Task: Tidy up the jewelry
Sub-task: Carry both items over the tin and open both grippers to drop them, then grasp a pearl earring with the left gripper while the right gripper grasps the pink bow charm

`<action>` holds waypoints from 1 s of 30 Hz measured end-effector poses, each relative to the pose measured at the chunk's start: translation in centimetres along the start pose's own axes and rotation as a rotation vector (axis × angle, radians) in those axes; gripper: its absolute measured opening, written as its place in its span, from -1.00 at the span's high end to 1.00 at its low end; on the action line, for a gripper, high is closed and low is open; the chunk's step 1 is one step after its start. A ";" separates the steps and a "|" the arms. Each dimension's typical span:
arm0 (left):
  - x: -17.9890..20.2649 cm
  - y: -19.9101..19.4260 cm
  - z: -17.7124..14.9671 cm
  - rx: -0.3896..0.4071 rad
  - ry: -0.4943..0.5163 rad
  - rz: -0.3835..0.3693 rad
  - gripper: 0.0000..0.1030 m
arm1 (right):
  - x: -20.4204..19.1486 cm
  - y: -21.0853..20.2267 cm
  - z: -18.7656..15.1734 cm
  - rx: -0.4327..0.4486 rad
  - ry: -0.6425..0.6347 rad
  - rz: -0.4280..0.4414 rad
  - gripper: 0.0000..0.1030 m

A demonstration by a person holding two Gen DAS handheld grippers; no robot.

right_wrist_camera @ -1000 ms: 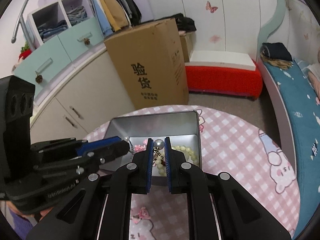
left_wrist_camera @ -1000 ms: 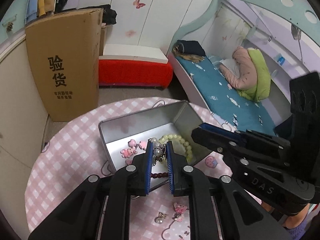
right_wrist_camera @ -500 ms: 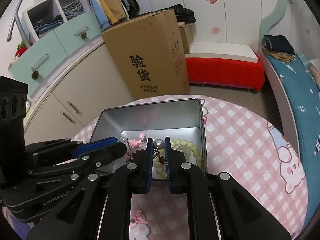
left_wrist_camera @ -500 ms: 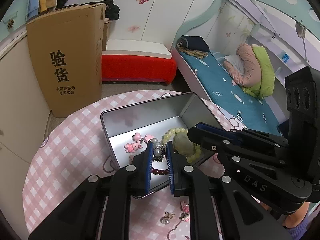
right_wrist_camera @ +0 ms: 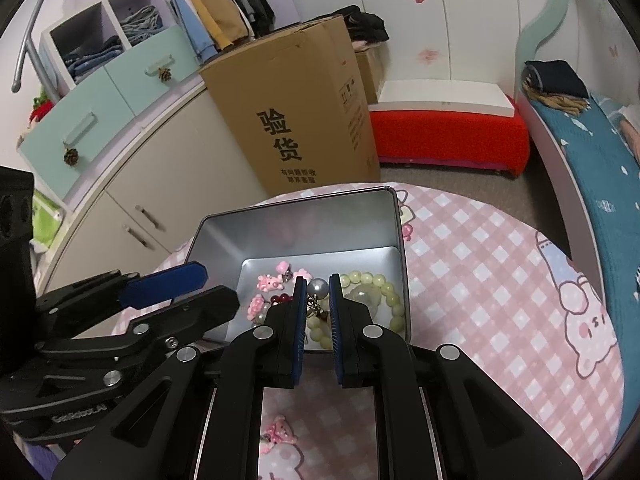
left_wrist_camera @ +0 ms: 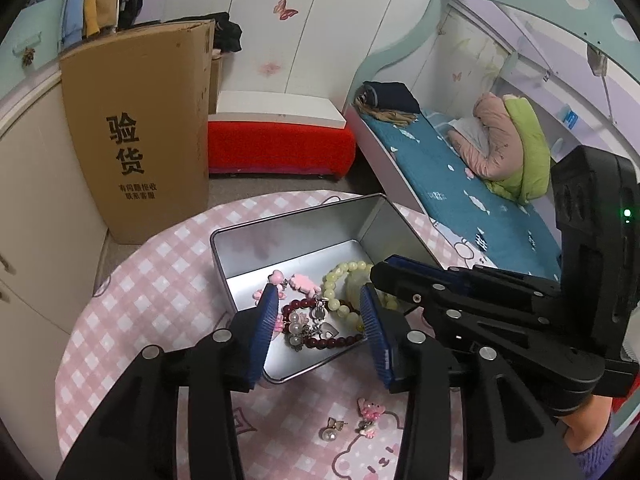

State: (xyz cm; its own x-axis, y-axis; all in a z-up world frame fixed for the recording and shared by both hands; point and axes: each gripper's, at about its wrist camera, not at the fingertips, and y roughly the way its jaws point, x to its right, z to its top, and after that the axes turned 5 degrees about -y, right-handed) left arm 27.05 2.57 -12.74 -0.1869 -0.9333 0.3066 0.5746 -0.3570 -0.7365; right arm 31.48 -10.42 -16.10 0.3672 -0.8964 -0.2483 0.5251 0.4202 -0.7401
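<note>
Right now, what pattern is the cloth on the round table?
The tablecloth is pink and white check with cartoon bears, clearest in the right wrist view.

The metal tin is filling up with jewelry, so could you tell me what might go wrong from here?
1. The right gripper is clamped on a pearl earring above the metal tin; it might snag the green bead bracelet when released.
2. The left gripper, whose jaws have just been opening, stands close beside the right one; they could collide.

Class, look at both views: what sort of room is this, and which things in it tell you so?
Most likely a child's bedroom: a bed with a teal patterned sheet, hanging clothes beside cupboard shelves, and butterfly stickers on the white wardrobe doors.
</note>
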 end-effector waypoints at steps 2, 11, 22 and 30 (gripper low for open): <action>0.0 -0.3 0.0 0.005 0.000 0.001 0.22 | 0.1 -0.1 0.0 -0.001 0.004 0.004 0.77; 0.0 -1.4 -0.5 0.015 -0.009 0.013 0.21 | 0.4 -0.6 -0.3 0.003 0.015 0.001 0.73; 0.2 -4.6 -2.8 0.088 0.021 0.054 -0.18 | -0.8 -4.5 -2.0 0.074 -0.034 -0.080 -0.06; 0.5 -3.2 -7.8 0.010 0.071 0.080 -0.19 | -1.1 -4.6 -6.4 0.008 -0.061 -0.112 -0.06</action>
State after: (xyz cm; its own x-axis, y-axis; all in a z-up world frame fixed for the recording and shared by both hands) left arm 18.89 2.95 -14.91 -0.1959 -0.9592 0.2038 0.5978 -0.2816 -0.7506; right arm 23.74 -12.26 -16.49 0.3518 -0.9276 -0.1256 0.5714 0.3191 -0.7561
